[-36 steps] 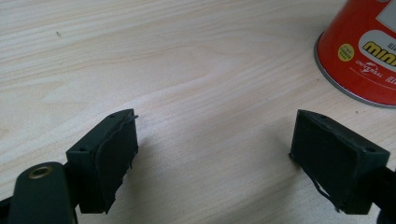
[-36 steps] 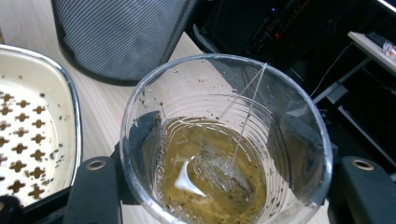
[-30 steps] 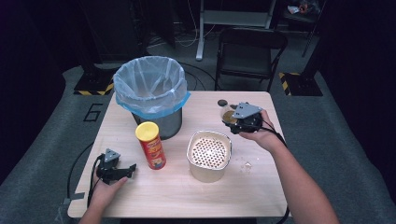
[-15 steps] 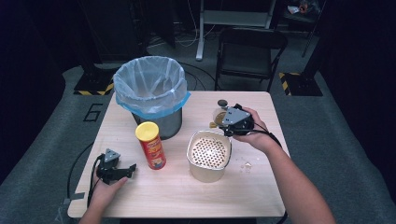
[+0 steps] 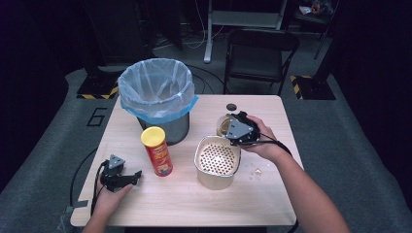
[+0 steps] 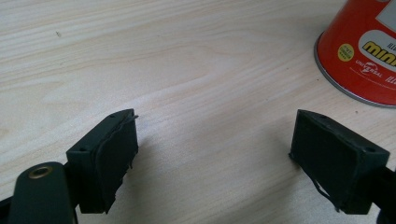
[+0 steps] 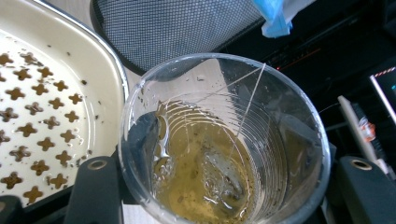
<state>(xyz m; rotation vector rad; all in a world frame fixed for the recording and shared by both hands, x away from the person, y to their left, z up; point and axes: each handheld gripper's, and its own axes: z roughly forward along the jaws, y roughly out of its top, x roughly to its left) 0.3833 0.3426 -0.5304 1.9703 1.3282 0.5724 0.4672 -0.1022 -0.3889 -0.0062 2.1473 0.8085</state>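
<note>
Clearly the clear plastic cup [image 7: 224, 140], holding amber liquid with dark specks, sits gripped between the right gripper's [image 5: 233, 130] jaws, tilted beside the perforated strainer basket's [image 5: 217, 158] rim; the mesh bin [image 5: 156, 97] stands behind. Meanwhile the left gripper [image 6: 215, 154] rests on the table [image 5: 194, 204] near the red crisps can [image 5: 156, 150], jaws wide apart, holding nothing.

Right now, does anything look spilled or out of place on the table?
Yes. A small wet splatter lies on the table just right of the perforated strainer basket. The clear cup in the right hand-held gripper holds murky liquid.
</note>
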